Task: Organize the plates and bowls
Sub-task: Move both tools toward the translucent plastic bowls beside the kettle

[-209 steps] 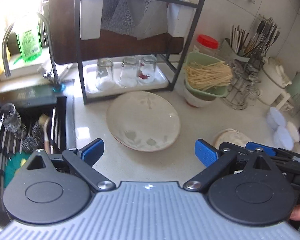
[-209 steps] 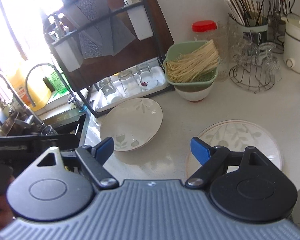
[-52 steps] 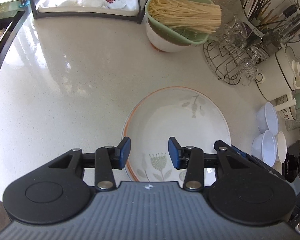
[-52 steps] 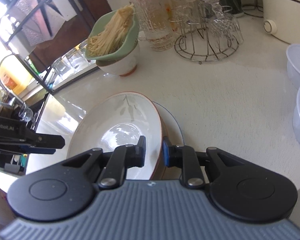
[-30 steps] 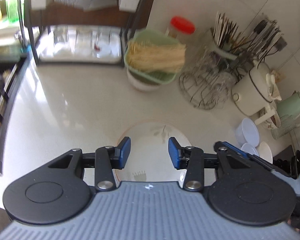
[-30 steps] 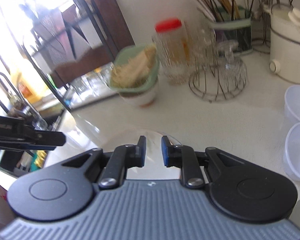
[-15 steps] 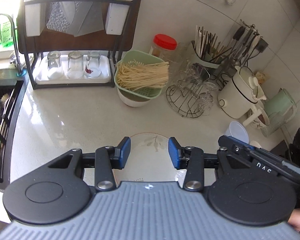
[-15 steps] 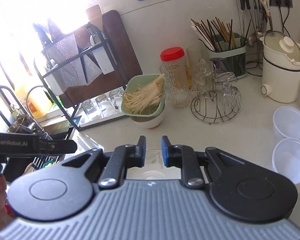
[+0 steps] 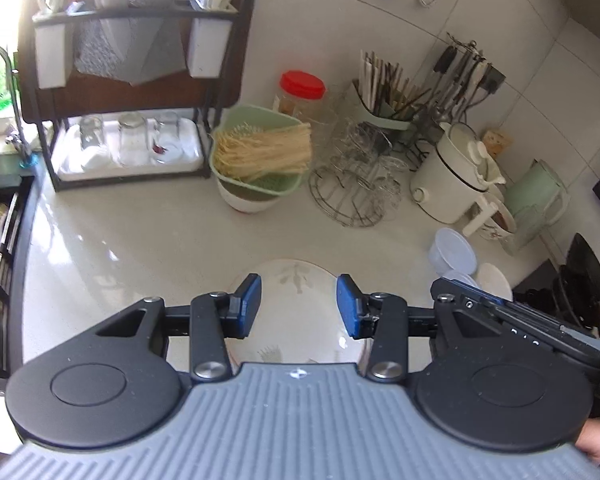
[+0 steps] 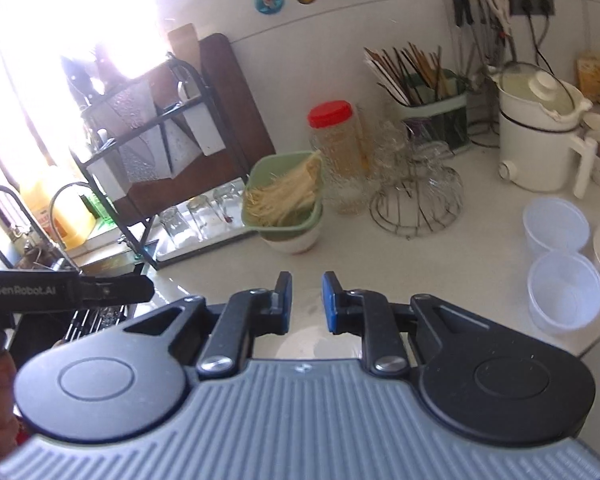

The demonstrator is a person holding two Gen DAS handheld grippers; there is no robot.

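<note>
Left wrist view: the left gripper (image 9: pixel 298 306), blue pads apart and empty as half a second before, now sits higher above the glossy pale stone counter (image 9: pixel 140 248), so the round glazed leaf-print plate (image 9: pixel 300 304), set toward the counter's front edge, looks smaller between the pads, with ribbed translucent tubs (image 9: pixel 452 246) to its right toward the counter's right end. Right wrist view: the right gripper (image 10: pixel 306 302), pads nearly together on nothing, has likewise risen, leaving only a white sliver of the plate (image 10: pixel 320 340) below the pads; behind stand a green plastic colander (image 10: pixel 288 200) of pale noodles and a domed wire rack (image 10: pixel 416 204).
</note>
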